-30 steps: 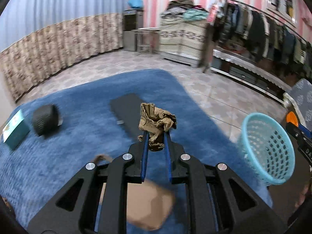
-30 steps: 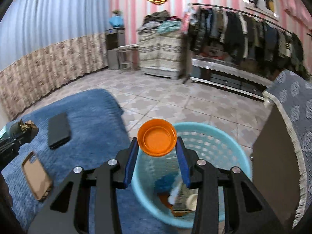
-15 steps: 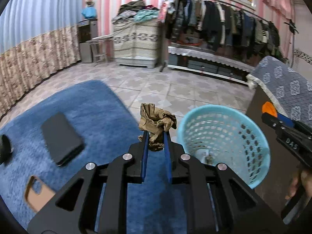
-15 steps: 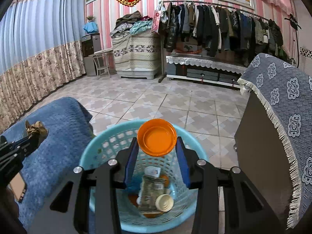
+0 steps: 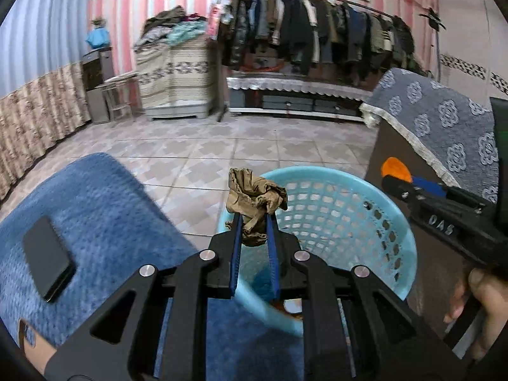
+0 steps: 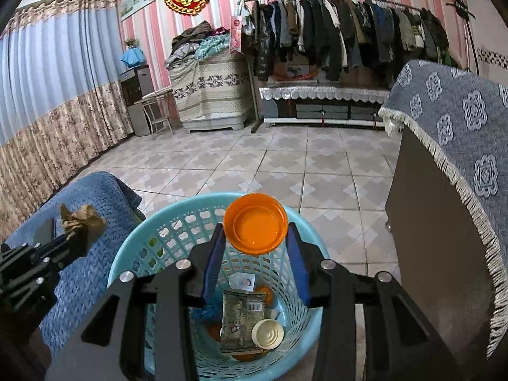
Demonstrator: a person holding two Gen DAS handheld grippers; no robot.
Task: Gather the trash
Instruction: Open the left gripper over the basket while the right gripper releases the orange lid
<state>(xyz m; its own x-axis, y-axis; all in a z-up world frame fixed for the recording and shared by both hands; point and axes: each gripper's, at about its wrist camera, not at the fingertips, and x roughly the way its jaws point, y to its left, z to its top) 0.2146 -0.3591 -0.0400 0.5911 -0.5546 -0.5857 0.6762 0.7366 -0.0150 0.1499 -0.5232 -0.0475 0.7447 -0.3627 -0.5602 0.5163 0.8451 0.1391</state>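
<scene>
My left gripper (image 5: 253, 222) is shut on a crumpled brown paper wad (image 5: 254, 194) and holds it over the near left rim of the light blue basket (image 5: 374, 219). My right gripper (image 6: 255, 238) is shut on an orange lid (image 6: 255, 223) and holds it above the basket (image 6: 139, 254). The basket holds several pieces of trash, among them a wrapper (image 6: 241, 317) and a white cap (image 6: 268, 333). The paper wad (image 6: 84, 220) and the left gripper show at the left of the right wrist view. The orange lid (image 5: 395, 168) shows at the right of the left wrist view.
A blue rug (image 5: 104, 209) lies left of the basket with a black phone (image 5: 47, 257) on it. A dark cabinet under a grey patterned cloth (image 6: 451, 146) stands close on the right. Tiled floor (image 6: 254, 158) runs to a clothes rack (image 6: 343, 41) at the back.
My left gripper has swung right from the rug to the basket's rim with the paper wad. My right gripper has stayed over the basket with the orange lid.
</scene>
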